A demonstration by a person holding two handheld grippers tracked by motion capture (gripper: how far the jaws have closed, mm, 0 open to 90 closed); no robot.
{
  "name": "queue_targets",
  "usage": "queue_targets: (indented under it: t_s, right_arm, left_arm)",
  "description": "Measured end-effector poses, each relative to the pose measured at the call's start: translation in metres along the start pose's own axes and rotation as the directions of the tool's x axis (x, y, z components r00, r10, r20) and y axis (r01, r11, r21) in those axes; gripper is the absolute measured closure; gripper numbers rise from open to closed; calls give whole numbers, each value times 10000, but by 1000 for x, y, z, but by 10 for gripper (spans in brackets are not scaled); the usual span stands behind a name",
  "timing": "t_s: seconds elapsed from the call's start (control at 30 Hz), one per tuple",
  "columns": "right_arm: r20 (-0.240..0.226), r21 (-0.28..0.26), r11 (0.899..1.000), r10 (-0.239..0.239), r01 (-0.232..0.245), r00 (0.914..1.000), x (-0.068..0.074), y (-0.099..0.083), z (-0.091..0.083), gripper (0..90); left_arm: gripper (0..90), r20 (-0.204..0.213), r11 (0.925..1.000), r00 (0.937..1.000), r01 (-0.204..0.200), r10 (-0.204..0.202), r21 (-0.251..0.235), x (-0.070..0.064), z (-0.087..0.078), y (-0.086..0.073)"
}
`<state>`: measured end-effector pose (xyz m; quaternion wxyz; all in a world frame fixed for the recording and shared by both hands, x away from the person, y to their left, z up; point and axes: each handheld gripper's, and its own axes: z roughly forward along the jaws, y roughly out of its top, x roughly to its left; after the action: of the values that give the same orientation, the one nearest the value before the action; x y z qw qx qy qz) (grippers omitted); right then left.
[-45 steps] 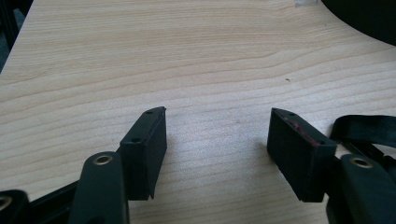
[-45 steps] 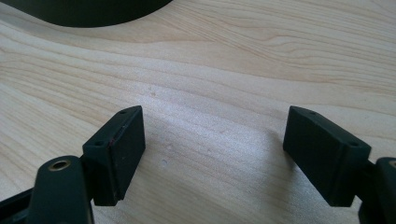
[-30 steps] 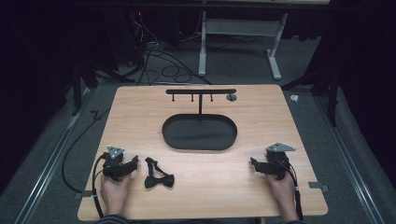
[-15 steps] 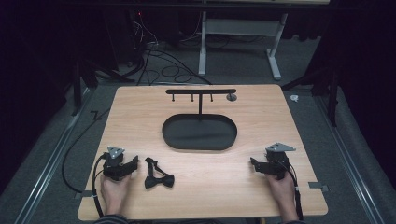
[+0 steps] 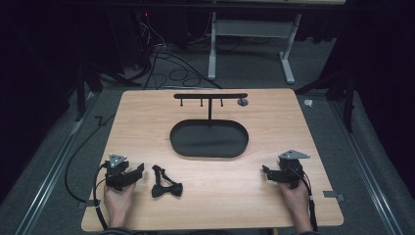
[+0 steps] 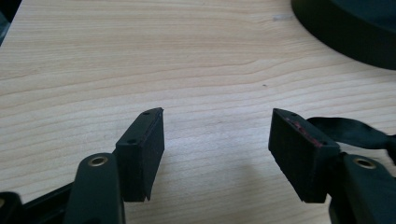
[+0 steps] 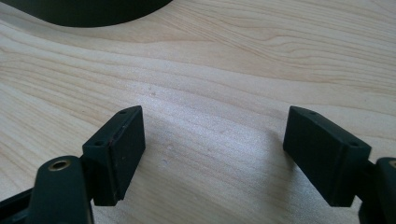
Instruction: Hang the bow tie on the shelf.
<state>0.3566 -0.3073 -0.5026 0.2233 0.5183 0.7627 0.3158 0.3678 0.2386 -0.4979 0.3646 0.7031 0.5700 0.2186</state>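
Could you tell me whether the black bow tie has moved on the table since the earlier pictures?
No. The bow tie lies in the same spot, near and left of the oval tray, beside the left gripper.

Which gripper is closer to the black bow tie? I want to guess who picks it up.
The left gripper: the bow tie lies just beside it, while the right gripper sits across the table.

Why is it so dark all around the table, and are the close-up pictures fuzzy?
High view: light falls on the wooden table while the floor around stays dim. Left gripper view: the left tool is sharp, with a soft shadow under it. Right gripper view: the right tool is sharp, with a pale sheen on the wood.
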Motion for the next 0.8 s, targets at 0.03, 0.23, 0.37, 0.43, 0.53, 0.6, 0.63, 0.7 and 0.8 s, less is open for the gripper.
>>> queue_targets:
  t_s: [0.03,0.23,0.37,0.43,0.53,0.6,0.63,0.7,0.8]
  right_arm:
    - [4,0,10000,-3,3,10000,0,0,0,219]
    - [4,1,10000,0,0,10000,0,0,0,219]
    - [5,-2,10000,-3,3,10000,0,0,0,219]
    - [6,0,10000,-2,2,10000,0,0,0,219]
    - [6,-1,10000,0,0,10000,0,0,0,219]
    - [4,1,10000,-2,2,10000,0,0,0,219]
    - [1,1,10000,-2,2,10000,0,0,0,219]
    - [1,-1,10000,-5,5,10000,0,0,0,219]
    - [2,0,10000,-1,1,10000,0,0,0,219]
  left_arm:
    - [372,259,9998,9996,127,-131,128,-1,-2,1]
    - [373,660,9997,9976,176,-187,173,-8,-11,3]
    - [375,868,9997,9962,49,-69,231,-18,-15,3]
    - [375,973,9998,9953,-34,15,194,-23,-18,4]
    - [375,1129,9997,9935,-192,170,180,-30,-22,4]
    - [375,1228,9994,9921,-277,251,191,-35,-24,4]
    - [374,1291,9991,9912,-337,303,241,-37,-24,4]
    - [373,1379,9983,9895,-481,430,340,-42,-25,4]
    - [373,1461,9971,9875,-653,589,396,-49,-24,4]
